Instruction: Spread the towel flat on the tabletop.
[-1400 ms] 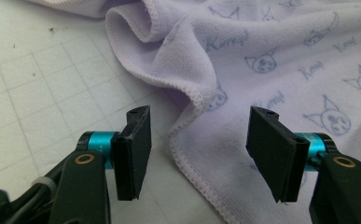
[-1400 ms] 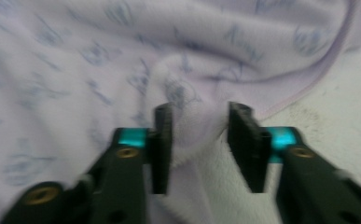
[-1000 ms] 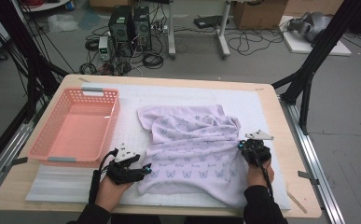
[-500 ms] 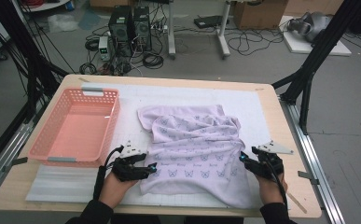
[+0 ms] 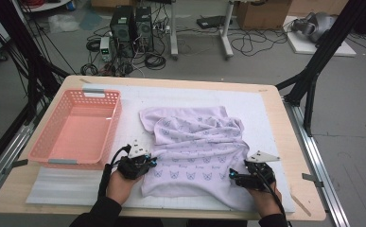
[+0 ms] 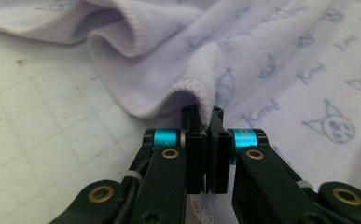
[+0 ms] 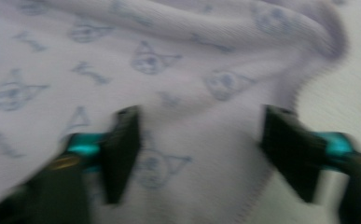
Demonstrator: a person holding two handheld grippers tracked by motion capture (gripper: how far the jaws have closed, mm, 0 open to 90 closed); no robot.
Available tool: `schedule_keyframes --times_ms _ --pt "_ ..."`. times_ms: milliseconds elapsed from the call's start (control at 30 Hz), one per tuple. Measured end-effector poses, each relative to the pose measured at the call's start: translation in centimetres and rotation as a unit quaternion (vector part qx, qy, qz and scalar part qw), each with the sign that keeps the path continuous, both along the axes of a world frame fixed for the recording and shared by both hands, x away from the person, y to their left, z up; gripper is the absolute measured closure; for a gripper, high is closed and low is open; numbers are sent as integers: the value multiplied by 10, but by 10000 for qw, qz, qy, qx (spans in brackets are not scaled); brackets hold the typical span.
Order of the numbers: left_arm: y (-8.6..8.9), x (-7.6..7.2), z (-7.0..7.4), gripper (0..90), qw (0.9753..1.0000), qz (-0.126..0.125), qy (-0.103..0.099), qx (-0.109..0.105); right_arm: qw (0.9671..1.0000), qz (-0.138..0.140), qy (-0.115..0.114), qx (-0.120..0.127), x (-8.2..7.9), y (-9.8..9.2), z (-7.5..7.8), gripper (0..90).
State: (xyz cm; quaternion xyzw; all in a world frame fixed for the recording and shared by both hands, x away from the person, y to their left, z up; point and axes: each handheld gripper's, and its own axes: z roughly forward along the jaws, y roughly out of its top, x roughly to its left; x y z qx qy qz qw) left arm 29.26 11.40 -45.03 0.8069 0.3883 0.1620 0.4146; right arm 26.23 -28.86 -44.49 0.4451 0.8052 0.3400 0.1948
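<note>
On the worktop [image 5: 275,101], seen from the high view, a lilac printed cloth [image 5: 195,146] lies rumpled just right of the pink basket [image 5: 76,127]; the left hand-held gripper [image 5: 148,163] sits at the cloth's near left edge and the right hand-held gripper [image 5: 233,175] at its near right edge. From the left gripper view, the left hand-held gripper [image 6: 206,140] has its jaws pressed together on a raised fold of the cloth's hem [image 6: 187,91]. From the right gripper view, blurred, the right hand-held gripper [image 7: 199,140] stands wide apart, straddling the cloth [image 7: 169,70] near its edge.
</note>
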Motion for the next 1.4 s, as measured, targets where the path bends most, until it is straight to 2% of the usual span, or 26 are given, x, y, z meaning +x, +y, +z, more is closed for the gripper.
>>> schedule_keyframes --times_ms 67,100,167,233,333,367,500,600,667,700,767,800,833,1000,1167,1267,1400 --pt "2 4 0 875 9999 132 -4 -11 9999 117 -13 -5 1 5 2 756" --pt "4 6 0 875 9998 194 -24 9 9999 134 -25 -38 2 8 2 833" --pt "7 10 0 875 9996 287 -49 36 9998 181 -55 -27 7 9 1 868" --pt "9 16 3 875 9991 422 -95 31 9998 126 -38 116 14 5 0 871" --pt "10 25 7 875 9983 545 -189 73 9996 -48 -79 265 24 3 -2 872" --pt "10 27 6 875 9977 614 -266 49 9996 -70 -135 243 27 5 -3 872" --pt "14 37 1 875 9954 909 -258 -154 9991 -185 -355 138 39 12 -5 872" --pt "10 40 2 875 9942 1012 -361 -12 9986 -302 -440 -22 45 17 -5 871" --pt "8 40 3 865 9941 1018 -378 -50 9983 -352 -462 -66 46 20 -6 853" --pt "9 40 4 799 9939 1049 -342 -94 9981 -386 -474 -57 45 20 -5 800" --pt "15 38 5 563 9928 1138 -208 -309 9977 -403 -541 -57 41 17 -4 674" --pt "19 36 6 507 9929 1114 -191 -369 9975 -402 -576 -53 38 15 -3 637" --pt "22 33 7 497 9933 1060 -191 -412 9978 -375 -545 4 35 13 -2 612" --pt "32 15 7 443 9964 736 -116 -416 9971 -330 -669 130 18 -1 9 529" --pt "34 -4 6 447 9974 474 -25 -547 9977 -274 -601 154 3 -9 13 533" --pt "33 -13 6 452 9983 364 -5 -460 9977 -254 -593 193 -5 -13 15 545" --pt "33 -29 3 465 9988 365 -9 -336 9976 -284 -575 248 -17 -17 15 561"
